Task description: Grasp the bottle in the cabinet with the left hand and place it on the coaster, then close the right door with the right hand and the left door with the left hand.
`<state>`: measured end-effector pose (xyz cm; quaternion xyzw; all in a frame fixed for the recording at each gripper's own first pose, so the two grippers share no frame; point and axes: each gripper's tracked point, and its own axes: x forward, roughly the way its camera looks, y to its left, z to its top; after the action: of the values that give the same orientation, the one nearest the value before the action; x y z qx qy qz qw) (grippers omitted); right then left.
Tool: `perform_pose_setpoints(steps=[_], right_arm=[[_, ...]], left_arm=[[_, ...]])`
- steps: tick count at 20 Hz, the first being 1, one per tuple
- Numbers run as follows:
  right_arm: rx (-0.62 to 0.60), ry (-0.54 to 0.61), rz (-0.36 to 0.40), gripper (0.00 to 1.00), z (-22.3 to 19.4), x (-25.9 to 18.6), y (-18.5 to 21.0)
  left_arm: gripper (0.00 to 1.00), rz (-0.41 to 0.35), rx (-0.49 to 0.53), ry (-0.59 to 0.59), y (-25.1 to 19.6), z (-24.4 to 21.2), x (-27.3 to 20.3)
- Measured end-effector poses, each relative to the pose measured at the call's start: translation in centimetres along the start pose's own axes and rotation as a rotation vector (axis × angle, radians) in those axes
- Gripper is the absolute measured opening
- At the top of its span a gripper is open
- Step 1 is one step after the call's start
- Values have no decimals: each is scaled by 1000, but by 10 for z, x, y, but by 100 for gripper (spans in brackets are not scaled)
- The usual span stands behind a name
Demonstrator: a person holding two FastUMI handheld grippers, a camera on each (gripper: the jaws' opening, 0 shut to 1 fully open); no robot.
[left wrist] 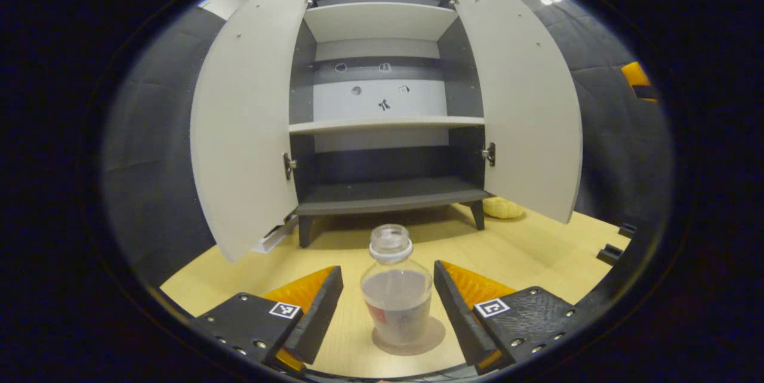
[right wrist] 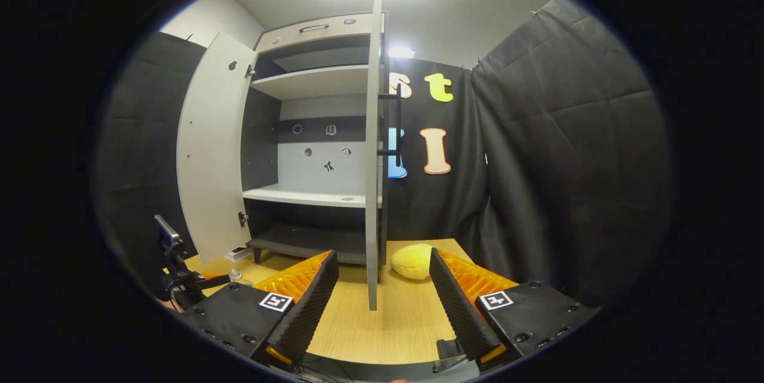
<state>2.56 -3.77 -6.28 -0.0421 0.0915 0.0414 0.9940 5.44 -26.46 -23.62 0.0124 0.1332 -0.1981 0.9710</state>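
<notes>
A clear bottle with a pale cap stands upright on a round coaster on the wooden table. My left gripper is open, one finger on each side of the bottle and not touching it. Behind it the cabinet has both doors swung wide: left door, right door. In the right gripper view my right gripper is open and holds nothing; the right door shows edge-on just ahead of it, with a dark handle. The bottle's cap peeks out at the lower left.
A yellow soft lump lies on the table by the cabinet's right foot, also visible as the lump under the right door. The left gripper's rig stands at the lower left. Black cloth walls close the booth.
</notes>
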Motion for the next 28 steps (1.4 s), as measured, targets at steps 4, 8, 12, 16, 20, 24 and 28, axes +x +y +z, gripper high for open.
perform_pose_setpoints(steps=[4,8,12,16,20,24,28], right_arm=[[23,-56,-27,98,16,12,-17],[58,-87,-88,97,35,32,-39],[73,-112,-181,98,61,55,-64],[37,-151,-277,97,96,82,-88],[-6,-198,-398,97,128,101,-106],[-6,-203,-441,92,144,119,-102],[17,-175,-382,97,141,136,-77]], left_arm=[[89,25,-16,-58,6,61,-29],[89,79,-26,-120,29,114,-58],[89,126,10,-142,63,149,-77],[90,190,8,-156,104,169,-89],[89,270,-18,-170,153,179,-96],[89,347,1,-209,198,197,-105],[89,412,8,-235,238,210,-109]])
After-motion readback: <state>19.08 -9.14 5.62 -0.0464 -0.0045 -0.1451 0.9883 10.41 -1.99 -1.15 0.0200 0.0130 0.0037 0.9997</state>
